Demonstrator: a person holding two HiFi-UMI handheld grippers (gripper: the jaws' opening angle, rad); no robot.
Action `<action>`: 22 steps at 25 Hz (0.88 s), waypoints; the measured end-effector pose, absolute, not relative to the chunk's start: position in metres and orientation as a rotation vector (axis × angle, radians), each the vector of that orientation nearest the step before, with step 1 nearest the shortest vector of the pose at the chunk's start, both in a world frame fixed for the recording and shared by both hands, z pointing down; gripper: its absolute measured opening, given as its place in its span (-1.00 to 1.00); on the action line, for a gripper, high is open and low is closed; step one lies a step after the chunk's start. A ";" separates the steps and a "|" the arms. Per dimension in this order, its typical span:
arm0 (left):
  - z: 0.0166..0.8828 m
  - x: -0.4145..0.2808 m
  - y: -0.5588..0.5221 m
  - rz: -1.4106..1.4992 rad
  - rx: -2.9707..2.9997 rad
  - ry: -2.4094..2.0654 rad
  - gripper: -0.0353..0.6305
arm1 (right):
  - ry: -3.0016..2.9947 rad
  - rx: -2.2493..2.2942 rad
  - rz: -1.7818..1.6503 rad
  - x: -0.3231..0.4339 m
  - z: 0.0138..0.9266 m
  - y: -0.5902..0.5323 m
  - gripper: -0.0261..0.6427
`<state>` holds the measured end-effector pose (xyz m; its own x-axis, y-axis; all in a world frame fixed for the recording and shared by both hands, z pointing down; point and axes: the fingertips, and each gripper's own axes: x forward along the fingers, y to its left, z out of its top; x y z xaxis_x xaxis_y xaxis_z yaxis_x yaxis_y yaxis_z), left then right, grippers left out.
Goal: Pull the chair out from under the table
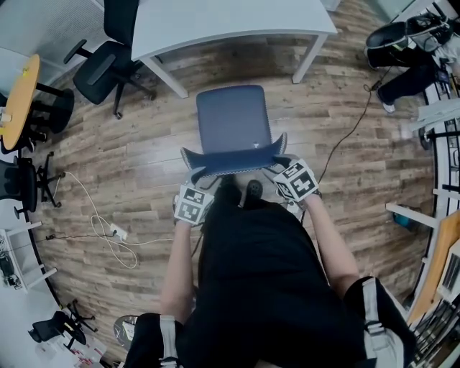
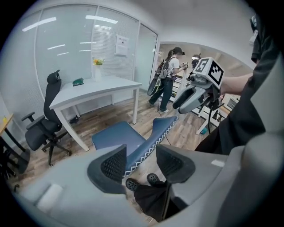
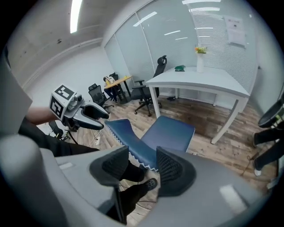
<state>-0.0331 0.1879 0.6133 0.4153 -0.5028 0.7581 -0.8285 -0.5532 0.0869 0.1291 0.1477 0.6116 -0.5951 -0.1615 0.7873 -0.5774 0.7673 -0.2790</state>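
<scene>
1. Blue chair [image 1: 231, 118] is where I start: it stands on the wood floor [image 1: 129, 158], fully out from under the white table [image 1: 230, 21]. The table edge lies just beyond the chair's front, and none of it covers the seat.
2. My operator stands right behind the chair, shoes [image 1: 254, 189] close to its base, with the backrest [image 1: 233, 162] leaning towards them.
3. I see the left gripper [image 2: 141, 162] at the backrest's left corner. Its jaws are spread wide and grip nothing. The trimmed backrest edge shows through the gap, but neither pad presses on it.
4. I see the right gripper [image 3: 141, 166] at the backrest's right corner, released in the same way. Its jaws are apart, and only the chair and a dark trouser leg are visible beyond them.
5. Left of the chair a black office chair [image 1: 100, 68] stands well apart, and a white cable [image 1: 108, 230] trails over the floor on that same side.
</scene>
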 end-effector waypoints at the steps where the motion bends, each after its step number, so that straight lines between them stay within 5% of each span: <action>1: 0.607 -0.034 0.186 0.934 2.222 -1.154 -0.24 | -2.177 0.574 0.676 0.132 0.605 0.143 -0.33; 22: 0.479 -0.047 0.138 0.586 2.343 -1.463 -0.58 | -2.421 0.880 0.562 0.148 0.487 0.087 -0.47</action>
